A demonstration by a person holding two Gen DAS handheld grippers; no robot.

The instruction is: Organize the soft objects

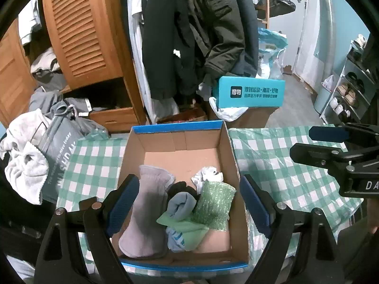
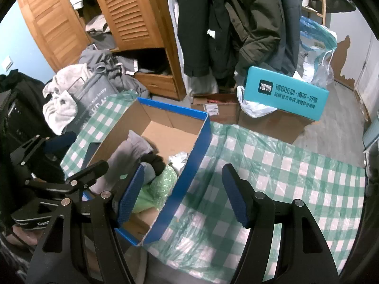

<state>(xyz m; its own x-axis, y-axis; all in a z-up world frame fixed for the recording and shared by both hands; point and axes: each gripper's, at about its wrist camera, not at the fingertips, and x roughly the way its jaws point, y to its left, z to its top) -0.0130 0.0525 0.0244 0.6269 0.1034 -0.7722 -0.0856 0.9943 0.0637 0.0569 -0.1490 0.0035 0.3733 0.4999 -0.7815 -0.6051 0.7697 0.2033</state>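
The left gripper is hanging over the near half of the cardboard box, its blue-padded fingers spread wide and gripping nothing, one finger lying over each side wall. Between those fingers the soft things are sitting in a heap on the box floor: a long grey cloth is lying along the left finger's side, a rolled blue-grey sock is resting in the middle with a dark bundle just beyond it, and a piece of green bubble wrap is leaning toward the right finger. A light green cloth is spreading out nearest the gripper, partly over a blue-and-white piece (too crumpled for me to name), and a white crumpled cloth is sitting farther ahead of the bubble wrap.

The right gripper is hovering beside the box, jaws also standing wide and empty; its left finger is reaching over the box's contents while its right finger is hanging above the green checked tablecloth. The box's blue outer wall is running up between the two fingers.

Beyond both grippers, past the table's far edge, a teal carton is lying on brown boxes, dark coats are hanging, and a white towel is slumping far off to the left gripper's left.
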